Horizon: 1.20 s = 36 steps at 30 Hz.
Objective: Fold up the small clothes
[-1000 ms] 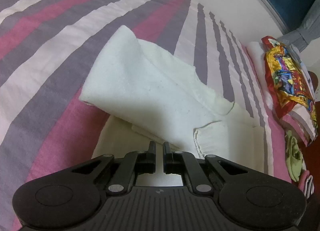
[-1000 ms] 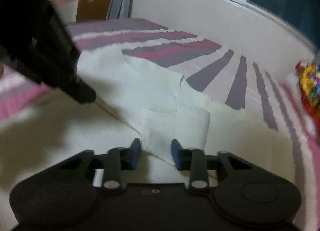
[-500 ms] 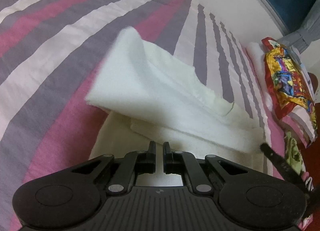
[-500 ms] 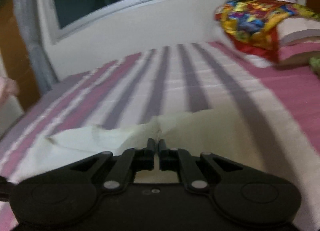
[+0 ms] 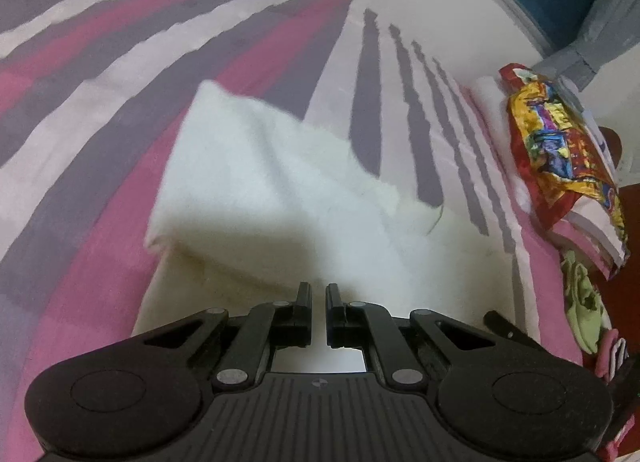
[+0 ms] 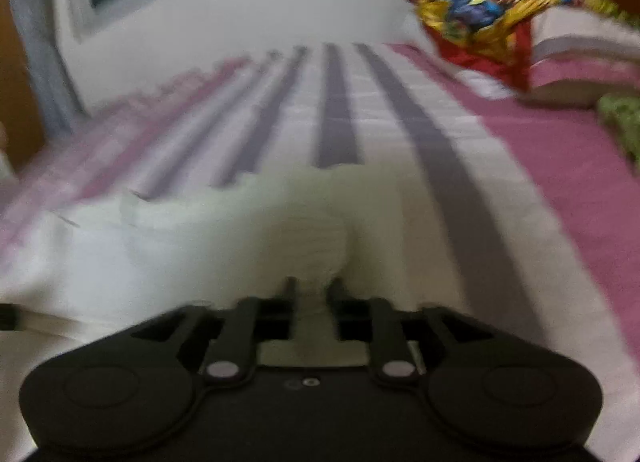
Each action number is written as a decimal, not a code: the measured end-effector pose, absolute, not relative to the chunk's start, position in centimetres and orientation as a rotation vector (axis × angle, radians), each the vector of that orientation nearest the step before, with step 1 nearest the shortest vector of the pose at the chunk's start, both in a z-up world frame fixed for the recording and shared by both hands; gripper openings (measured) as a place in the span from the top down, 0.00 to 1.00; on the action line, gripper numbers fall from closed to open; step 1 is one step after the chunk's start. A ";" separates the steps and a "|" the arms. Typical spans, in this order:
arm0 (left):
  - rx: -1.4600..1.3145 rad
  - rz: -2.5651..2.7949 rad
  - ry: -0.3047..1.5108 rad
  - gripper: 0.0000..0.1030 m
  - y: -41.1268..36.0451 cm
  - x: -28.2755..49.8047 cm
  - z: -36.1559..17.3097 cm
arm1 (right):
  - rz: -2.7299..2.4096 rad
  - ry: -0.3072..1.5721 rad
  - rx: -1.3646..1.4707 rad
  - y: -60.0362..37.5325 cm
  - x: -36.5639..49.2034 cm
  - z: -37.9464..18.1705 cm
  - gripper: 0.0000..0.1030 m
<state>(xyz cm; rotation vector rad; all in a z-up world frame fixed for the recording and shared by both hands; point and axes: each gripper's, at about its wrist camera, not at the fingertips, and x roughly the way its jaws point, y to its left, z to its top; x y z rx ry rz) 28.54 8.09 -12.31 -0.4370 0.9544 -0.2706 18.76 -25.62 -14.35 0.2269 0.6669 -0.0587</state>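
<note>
A small white top (image 5: 272, 190) lies on the striped bed (image 5: 100, 74), partly folded, with one layer over another. My right gripper (image 6: 312, 288) is pinched on a ribbed bit of the top, which I think is a cuff (image 6: 316, 246), though the picture is blurry. My left gripper (image 5: 318, 294) sits low at the near edge of the top. Its fingers are almost together with a thin gap, and I cannot tell if any cloth is in there. I think I am folding the sleeve over the body. To do it well, I should carry the cuff low and flat across the top, keep the near edge from sliding, and let go only when the sleeve lies straight, with no bumps.
</note>
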 end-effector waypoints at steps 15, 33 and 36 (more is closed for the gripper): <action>-0.475 -0.204 0.977 0.96 8.8 36.2 -15.6 | -0.040 0.685 0.512 -29.9 23.0 -14.6 0.55; -0.448 -0.216 0.949 0.96 8.7 35.5 -16.0 | 0.008 0.563 0.197 -26.2 22.2 -12.1 0.88; -0.440 -0.209 0.946 0.97 8.6 35.5 -16.2 | -0.109 0.533 0.128 -25.7 20.9 -11.7 0.87</action>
